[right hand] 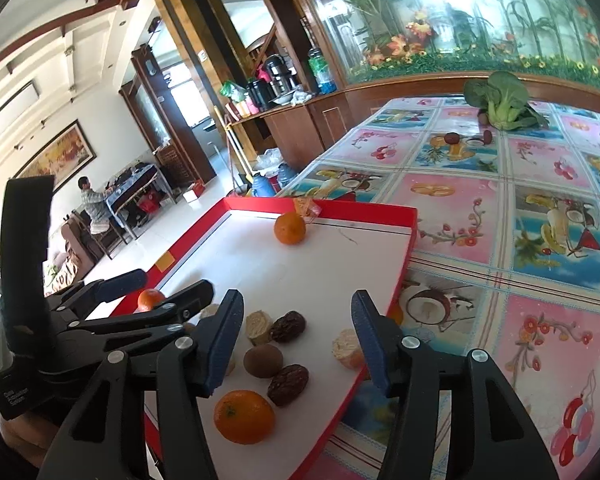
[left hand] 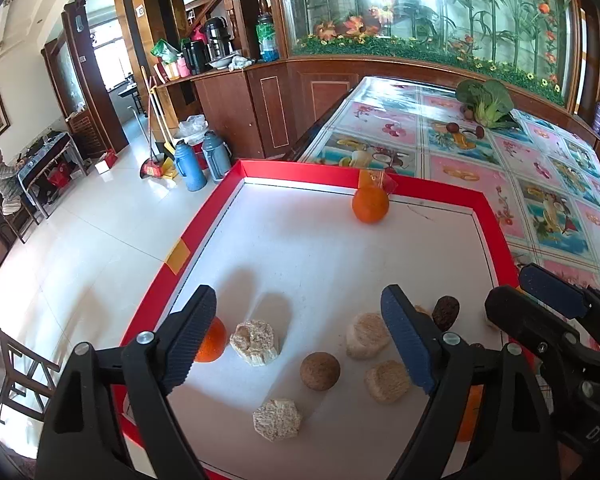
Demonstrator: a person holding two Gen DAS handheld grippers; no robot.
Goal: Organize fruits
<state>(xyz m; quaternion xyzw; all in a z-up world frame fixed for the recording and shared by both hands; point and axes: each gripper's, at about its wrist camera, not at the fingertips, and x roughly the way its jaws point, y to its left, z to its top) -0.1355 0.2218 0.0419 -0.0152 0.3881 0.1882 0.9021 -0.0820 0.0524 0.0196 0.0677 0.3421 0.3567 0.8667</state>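
Observation:
A red-rimmed tray (left hand: 300, 170) (right hand: 320, 206) with a white floor lies on the table. My left gripper (left hand: 300, 340) stands open over its near part, above several pale chunks (left hand: 255, 342) and a brown ball (left hand: 320, 365); an orange (left hand: 214, 340) peeks from behind its left finger. My right gripper (right hand: 296, 344) is open too, with a brown ball (right hand: 263, 361), two dark dates (right hand: 288, 384) and a pale chunk (right hand: 346, 349) below it, and an orange (right hand: 244, 416) nearest the camera. Another orange (left hand: 370, 204) (right hand: 289, 228) rests by the far rim. Nothing is held.
The table wears a fruit-print cloth (right hand: 500, 216). A leafy green vegetable (left hand: 486, 100) (right hand: 500, 100) and small brown pieces (right hand: 452, 138) lie at its far end. Left of the tray the table ends above a tiled floor (left hand: 100, 232) with blue flasks (left hand: 190, 168). A person sits far left.

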